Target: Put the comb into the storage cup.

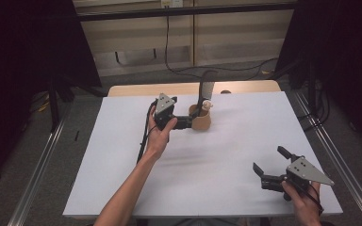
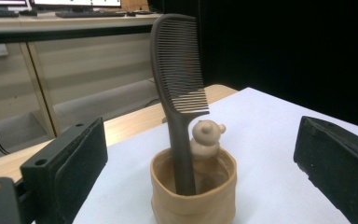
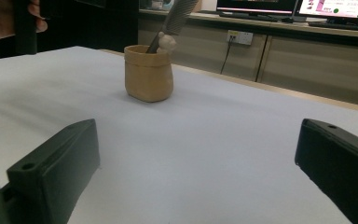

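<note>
- Comb [image 2: 179, 88] stands handle-down in the cup [image 2: 193, 193], nearly upright, teeth end at the top; in the high view it [image 1: 205, 90] rises at about 12 o'clock from the cup [image 1: 201, 119].
- A small bear figure [image 2: 206, 139] sits on the cup's rim, touching the comb's handle on the teeth side.
- Cup stands on the white table [image 1: 235, 141], in its far half, near the middle.
- Left gripper [image 1: 187, 122] lies level just beside the cup, at the cup's 9 o'clock in the high view, jaws pointing at it.
- In the left gripper view its jaws stand wide apart, with cup and comb centred in the gap beyond the tips; neither jaw touches them, and it grips nothing.
- Right gripper [image 1: 268, 161] is well apart from the cup, near the table's near right corner, at about 4 o'clock from the cup.
- Its jaws also gape wide over bare table and grip nothing; in the right gripper view the cup [image 3: 148, 73] stands far off at about 11 o'clock.
</note>
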Motion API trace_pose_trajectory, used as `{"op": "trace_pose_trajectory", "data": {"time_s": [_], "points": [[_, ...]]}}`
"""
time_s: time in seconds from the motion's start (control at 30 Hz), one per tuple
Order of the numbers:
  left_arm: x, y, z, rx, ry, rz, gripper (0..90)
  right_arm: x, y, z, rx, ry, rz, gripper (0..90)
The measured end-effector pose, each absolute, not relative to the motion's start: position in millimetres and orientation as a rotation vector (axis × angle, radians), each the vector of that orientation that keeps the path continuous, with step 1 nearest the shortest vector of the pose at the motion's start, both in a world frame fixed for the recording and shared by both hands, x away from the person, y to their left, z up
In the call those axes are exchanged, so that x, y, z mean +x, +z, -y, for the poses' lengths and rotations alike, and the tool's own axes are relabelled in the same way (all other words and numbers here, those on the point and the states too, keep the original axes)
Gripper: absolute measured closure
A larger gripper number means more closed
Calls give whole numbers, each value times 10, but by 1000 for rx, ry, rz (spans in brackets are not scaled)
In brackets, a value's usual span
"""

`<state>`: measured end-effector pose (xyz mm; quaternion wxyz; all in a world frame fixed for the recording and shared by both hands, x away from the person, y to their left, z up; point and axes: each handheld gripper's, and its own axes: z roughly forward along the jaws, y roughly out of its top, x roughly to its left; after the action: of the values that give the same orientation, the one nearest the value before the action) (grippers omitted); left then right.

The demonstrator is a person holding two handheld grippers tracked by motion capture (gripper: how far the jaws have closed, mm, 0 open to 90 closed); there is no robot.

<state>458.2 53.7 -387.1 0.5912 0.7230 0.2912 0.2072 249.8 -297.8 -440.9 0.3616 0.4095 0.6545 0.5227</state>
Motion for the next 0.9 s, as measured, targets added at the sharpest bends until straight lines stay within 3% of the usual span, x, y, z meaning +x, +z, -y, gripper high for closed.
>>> {"op": "trace_pose_trajectory", "data": {"time_s": [0.27,0.9], "points": [[4453,-3772,-694,1633,502,-589,14,2500,-4409,2974,1058,1340,-1684,0],[4254,-3761,-920,1578,526,-629,23,2517,-4428,3024,1092,1339,-1668,0]]}}
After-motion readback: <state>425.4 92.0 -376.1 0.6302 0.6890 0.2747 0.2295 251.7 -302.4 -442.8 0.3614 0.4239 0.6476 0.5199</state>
